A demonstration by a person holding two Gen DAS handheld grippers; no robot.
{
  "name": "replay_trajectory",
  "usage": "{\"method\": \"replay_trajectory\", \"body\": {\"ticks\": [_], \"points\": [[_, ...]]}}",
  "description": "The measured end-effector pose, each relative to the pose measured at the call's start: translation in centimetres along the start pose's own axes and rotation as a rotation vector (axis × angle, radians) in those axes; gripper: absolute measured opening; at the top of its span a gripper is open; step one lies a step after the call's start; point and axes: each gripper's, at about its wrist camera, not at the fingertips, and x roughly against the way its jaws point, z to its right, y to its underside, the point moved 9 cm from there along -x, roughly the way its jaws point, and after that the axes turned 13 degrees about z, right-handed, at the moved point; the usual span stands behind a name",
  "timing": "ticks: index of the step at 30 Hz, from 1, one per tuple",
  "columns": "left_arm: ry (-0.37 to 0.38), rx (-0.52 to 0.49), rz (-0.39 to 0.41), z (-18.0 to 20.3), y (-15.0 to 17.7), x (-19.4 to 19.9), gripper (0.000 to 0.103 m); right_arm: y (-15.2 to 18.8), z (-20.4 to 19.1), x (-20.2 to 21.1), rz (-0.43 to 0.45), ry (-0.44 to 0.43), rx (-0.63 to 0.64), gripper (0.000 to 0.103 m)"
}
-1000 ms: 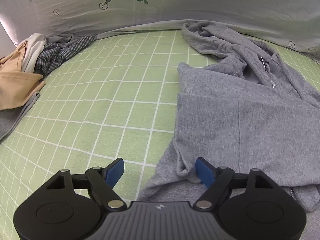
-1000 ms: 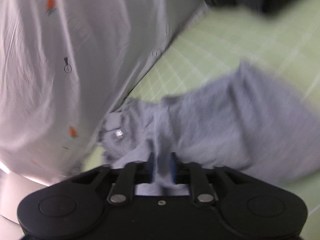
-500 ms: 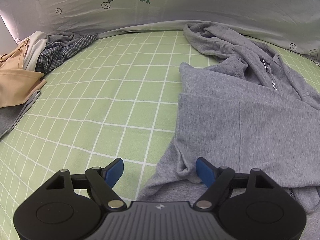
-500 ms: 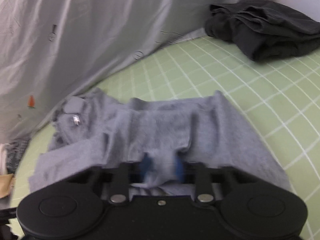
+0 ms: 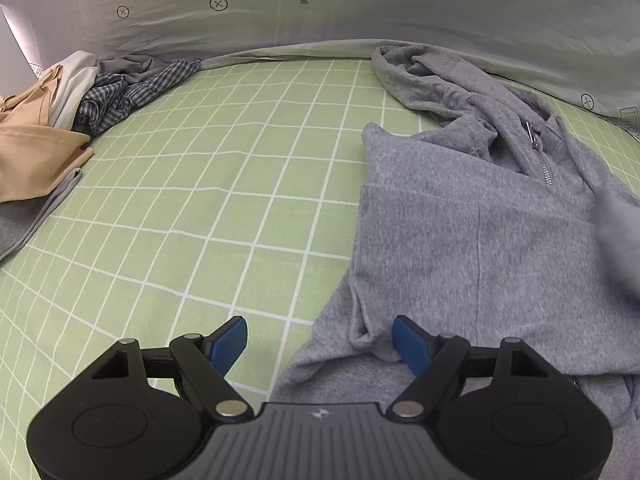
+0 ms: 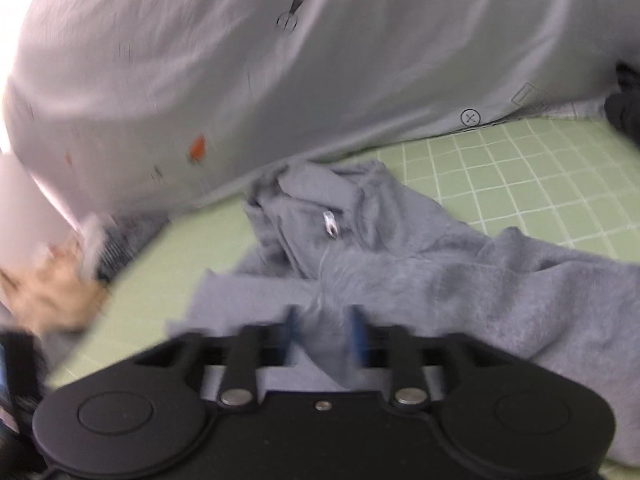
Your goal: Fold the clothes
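A grey zip hoodie [image 5: 460, 220] lies partly folded on the green checked bed sheet [image 5: 200, 200], its hood toward the back and its zipper pull [image 5: 530, 132] showing. My left gripper [image 5: 320, 344] hovers open over the hoodie's lower left edge, a fold of cloth lying between its blue pads without being pinched. In the blurred right wrist view, my right gripper [image 6: 322, 332] sits over the hoodie [image 6: 440, 280]. Its jaws are opening, with a grey strip of cloth loose between the spread pads. A blurred grey piece of cloth [image 5: 616, 232] shows at the left wrist view's right edge.
A heap of beige, white and plaid clothes [image 5: 60, 120] lies at the back left. A pale cover printed with carrots [image 5: 320, 8] rises behind the bed. A dark garment [image 6: 624, 108] sits at the far right.
My right gripper was shut on a grey fold, carried it across, levelled out, and its pads have spread apart. The left gripper has kept still. A blurred grey piece has appeared at the hoodie's right side.
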Motion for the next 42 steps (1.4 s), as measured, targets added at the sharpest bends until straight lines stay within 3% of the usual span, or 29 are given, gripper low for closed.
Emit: {"method": "replay_trajectory", "body": {"ticks": [1, 3, 5, 11, 14, 17, 23, 28, 31, 32, 36, 39, 42], "points": [[0.0, 0.002, 0.003, 0.0, -0.1, 0.2, 0.08, -0.1, 0.3, 0.5, 0.012, 0.014, 0.015, 0.08], [0.004, 0.019, 0.024, -0.1, -0.5, 0.7, 0.08, -0.4, 0.9, 1.7, 0.039, 0.04, 0.042, 0.088], [0.017, 0.037, 0.059, -0.1, -1.4, 1.3, 0.08, -0.8, 2.1, 2.8, 0.065, 0.103, 0.059, 0.103], [0.048, -0.056, 0.145, 2.1, -4.4, 2.8, 0.081, -0.1, 9.0, 6.2, 0.068, 0.41, 0.08, 0.103], [0.1, -0.087, 0.156, 4.1, -5.1, 3.2, 0.081, 0.9, 12.5, 7.8, 0.043, 0.543, 0.082, 0.103], [0.249, -0.126, 0.153, 7.5, -5.2, 3.3, 0.085, 1.7, 14.9, 9.0, 0.026, 0.624, 0.075, 0.103], [0.49, -0.239, 0.071, 15.6, -3.5, 2.9, 0.085, 1.9, 16.9, 9.7, 0.026, 0.666, 0.026, 0.103], [0.531, -0.3, 0.031, 19.4, -1.9, 1.8, 0.073, 2.1, 16.9, 9.3, 0.012, 0.67, 0.055, 0.103], [0.544, -0.329, 0.033, 20.2, -1.5, 1.6, 0.044, 2.5, 16.9, 9.3, 0.0, 0.674, 0.045, 0.103], [0.544, -0.344, 0.039, 20.4, -1.4, 1.6, 0.041, 2.6, 16.9, 9.3, -0.004, 0.675, 0.041, 0.103], [0.546, -0.366, 0.085, 20.2, -1.8, 2.2, 0.012, 2.9, 16.7, 9.3, -0.014, 0.675, 0.047, 0.103], [0.532, -0.346, 0.11, 19.4, -2.5, 2.6, 0.003, 3.0, 16.5, 9.2, -0.017, 0.674, 0.058, 0.103], [0.505, -0.332, 0.144, 18.5, -3.3, 3.1, 0.003, 2.9, 16.1, 9.1, -0.017, 0.666, 0.074, 0.103]]}}
